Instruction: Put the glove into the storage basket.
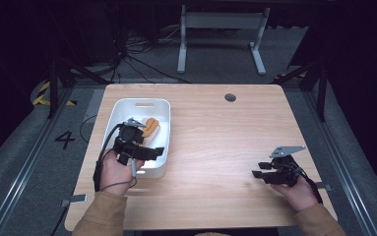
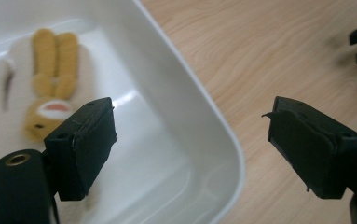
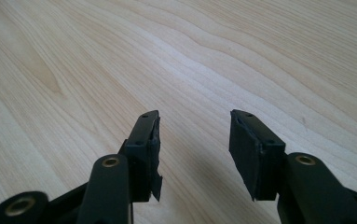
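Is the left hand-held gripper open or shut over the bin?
Open: the left hand-held gripper has its jaws wide apart, straddling the white plastic bin's rim, gripping nothing.

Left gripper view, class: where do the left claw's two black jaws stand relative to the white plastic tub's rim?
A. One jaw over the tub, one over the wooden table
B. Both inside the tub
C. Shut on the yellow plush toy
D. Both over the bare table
A: the left claw is open and straddles the white plastic tub, one jaw over its inside, the other over the wooden table.
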### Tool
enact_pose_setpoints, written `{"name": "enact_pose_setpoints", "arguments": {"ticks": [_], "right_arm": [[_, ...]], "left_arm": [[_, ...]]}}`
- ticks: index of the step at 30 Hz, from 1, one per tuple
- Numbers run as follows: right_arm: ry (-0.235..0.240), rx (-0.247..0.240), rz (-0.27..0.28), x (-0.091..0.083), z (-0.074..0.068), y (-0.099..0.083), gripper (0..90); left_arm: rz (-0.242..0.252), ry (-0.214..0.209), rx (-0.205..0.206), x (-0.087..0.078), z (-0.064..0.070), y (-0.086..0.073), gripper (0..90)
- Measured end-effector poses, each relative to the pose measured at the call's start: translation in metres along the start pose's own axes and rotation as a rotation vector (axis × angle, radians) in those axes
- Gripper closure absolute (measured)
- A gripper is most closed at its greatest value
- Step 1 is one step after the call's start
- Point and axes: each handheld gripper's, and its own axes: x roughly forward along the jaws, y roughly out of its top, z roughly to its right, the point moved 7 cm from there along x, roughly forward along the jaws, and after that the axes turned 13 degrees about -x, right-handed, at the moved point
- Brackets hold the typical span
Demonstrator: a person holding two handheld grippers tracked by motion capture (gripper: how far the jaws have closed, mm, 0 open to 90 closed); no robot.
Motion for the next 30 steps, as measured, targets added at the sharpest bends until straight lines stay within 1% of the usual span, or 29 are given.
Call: {"name": "enact_pose_setpoints", "arguments": {"ticks": [2, 4, 6, 9, 10, 11, 13, 15, 18, 20, 23, 24, 27, 29, 30], "right_arm": [[-0.001, -0.006, 0.001, 0.0, 0.001, -0.001, 53.0], [-0.006, -0.012, 0.005, -0.001, 0.001, -0.002, 53.1], [-0.004, -0.006, 0.011, -0.002, 0.002, -0.003, 52.9], [-0.006, -0.005, 0.011, -0.003, 0.003, -0.005, 52.3], [-0.003, -0.004, 0.011, -0.003, 0.003, -0.006, 52.2], [-0.001, -0.003, 0.012, -0.003, 0.004, -0.006, 52.0], [-0.001, -0.004, 0.015, -0.003, 0.004, -0.007, 51.6], [0.006, -0.003, 0.017, -0.003, 0.004, -0.008, 51.7], [0.011, -0.005, 0.018, -0.003, 0.005, -0.01, 52.1], [0.017, -0.006, 0.025, -0.003, 0.005, -0.011, 52.0], [0.026, -0.012, 0.035, -0.003, 0.006, -0.013, 51.6], [0.031, -0.015, 0.039, -0.002, 0.006, -0.014, 51.6], [0.04, -0.049, 0.047, 0.001, 0.006, -0.016, 50.9], [0.045, -0.073, 0.051, 0.004, 0.007, -0.017, 50.8], [0.049, -0.08, 0.052, 0.005, 0.007, -0.018, 50.9]], "left_arm": [[-0.029, -0.043, 0.009, 0.005, 0.011, -0.003, 15.4], [-0.032, -0.052, 0.032, 0.008, 0.02, -0.005, 15.5], [-0.04, -0.077, 0.056, 0.013, 0.029, -0.007, 15.5], [-0.05, -0.096, 0.09, 0.022, 0.042, -0.01, 15.5], [-0.057, -0.101, 0.101, 0.025, 0.046, -0.012, 15.6], [-0.081, -0.12, 0.108, 0.03, 0.05, -0.014, 16.1], [-0.104, -0.151, 0.115, 0.036, 0.056, -0.018, 17.5], [-0.103, -0.181, 0.115, 0.041, 0.062, -0.02, 18.1], [-0.098, -0.199, 0.129, 0.049, 0.07, -0.023, 19.0], [-0.111, -0.209, 0.143, 0.055, 0.075, -0.027, 19.9], [-0.128, -0.241, 0.152, 0.068, 0.084, -0.036, 22.8], [-0.137, -0.241, 0.163, 0.075, 0.086, -0.04, 23.1], [-0.125, -0.248, 0.178, 0.084, 0.088, -0.046, 23.1], [-0.105, -0.228, 0.198, 0.088, 0.087, -0.048, 23.1], [-0.098, -0.211, 0.22, 0.091, 0.086, -0.049, 23.3]]}}
